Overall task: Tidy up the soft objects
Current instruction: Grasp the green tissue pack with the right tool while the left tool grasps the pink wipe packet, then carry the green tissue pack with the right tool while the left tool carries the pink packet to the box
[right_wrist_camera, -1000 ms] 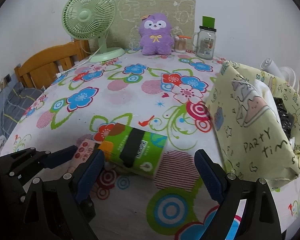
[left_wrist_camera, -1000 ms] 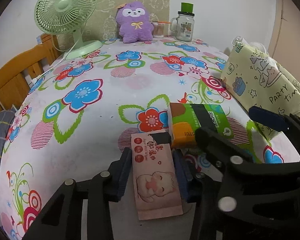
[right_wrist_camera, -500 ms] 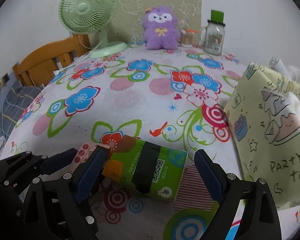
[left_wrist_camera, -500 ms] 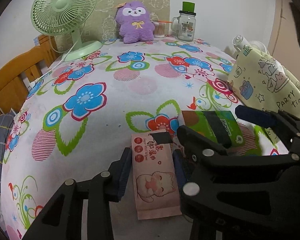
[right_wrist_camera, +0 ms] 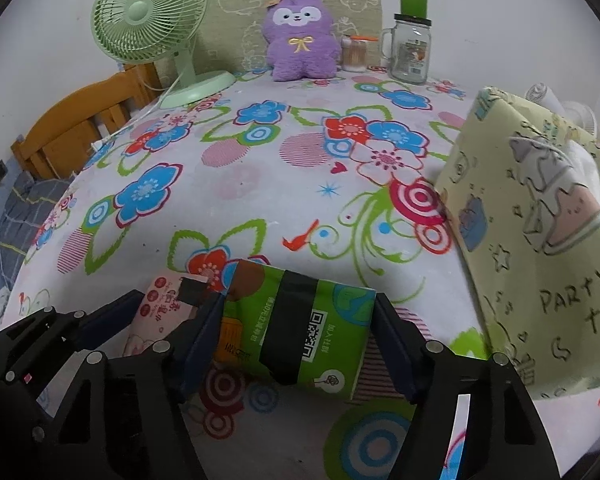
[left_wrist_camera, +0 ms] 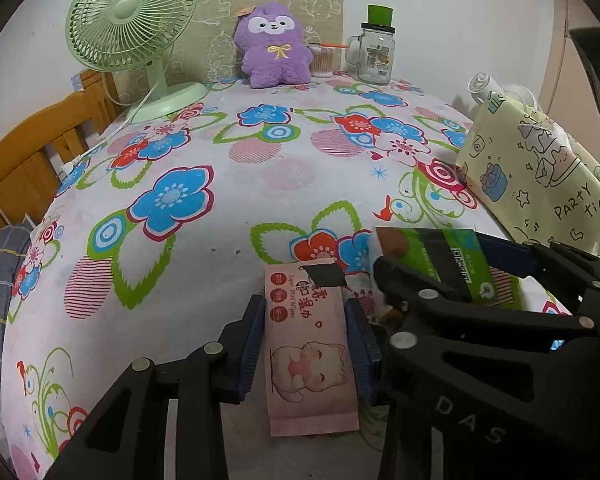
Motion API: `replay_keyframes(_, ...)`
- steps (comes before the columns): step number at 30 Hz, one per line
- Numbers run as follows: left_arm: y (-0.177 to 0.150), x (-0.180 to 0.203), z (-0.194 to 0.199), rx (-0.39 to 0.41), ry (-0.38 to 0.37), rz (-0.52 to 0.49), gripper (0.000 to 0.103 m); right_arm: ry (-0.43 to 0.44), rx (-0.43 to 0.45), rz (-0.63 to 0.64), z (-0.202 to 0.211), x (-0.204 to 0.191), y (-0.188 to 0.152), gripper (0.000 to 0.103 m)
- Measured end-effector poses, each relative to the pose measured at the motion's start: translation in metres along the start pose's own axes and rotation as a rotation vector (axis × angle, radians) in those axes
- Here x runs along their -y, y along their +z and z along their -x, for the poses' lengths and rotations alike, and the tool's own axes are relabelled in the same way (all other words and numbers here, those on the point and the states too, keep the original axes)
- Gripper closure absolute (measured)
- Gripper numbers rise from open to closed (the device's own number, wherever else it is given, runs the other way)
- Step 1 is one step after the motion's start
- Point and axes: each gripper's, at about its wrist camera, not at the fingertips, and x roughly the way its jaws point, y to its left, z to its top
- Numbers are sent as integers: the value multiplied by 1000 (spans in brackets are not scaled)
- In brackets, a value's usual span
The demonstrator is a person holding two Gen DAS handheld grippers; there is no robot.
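I count two soft packs in front of me on the flowered worktop point(left_wrist_camera: 228, 184): one pink wipes pack point(left_wrist_camera: 310, 344) and one green tissue pack point(right_wrist_camera: 300, 332), lying just beside each other near the close edge. My left claw point(left_wrist_camera: 305, 340) is clamped on the pink wipes pack, a blue pad against each long side. My right claw point(right_wrist_camera: 296, 344) straddles the green tissue pack and its jaws are closing, both pads already at the pack's ends. To the right stands one pale yellow bag point(right_wrist_camera: 540, 232) printed with cartoons. Along the far wall I see one green fan point(left_wrist_camera: 132, 36), one purple plush toy point(left_wrist_camera: 274, 50), one glass jar mug point(left_wrist_camera: 374, 54) and one small container of cotton swabs point(right_wrist_camera: 354, 54). One wooden chair point(left_wrist_camera: 32, 160) sits off the left side.
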Motion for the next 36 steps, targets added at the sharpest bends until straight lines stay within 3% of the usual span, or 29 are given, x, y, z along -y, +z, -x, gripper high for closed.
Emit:
replay_keyframes(14, -6, 19, 15, 13, -11, -19, 63, -36, 29, -1, 25, 12, -11, 31)
replay_keyframes(36, 9, 39, 62, 106, 2, -45, 63, -41, 138, -3, 82, 20, -4, 31)
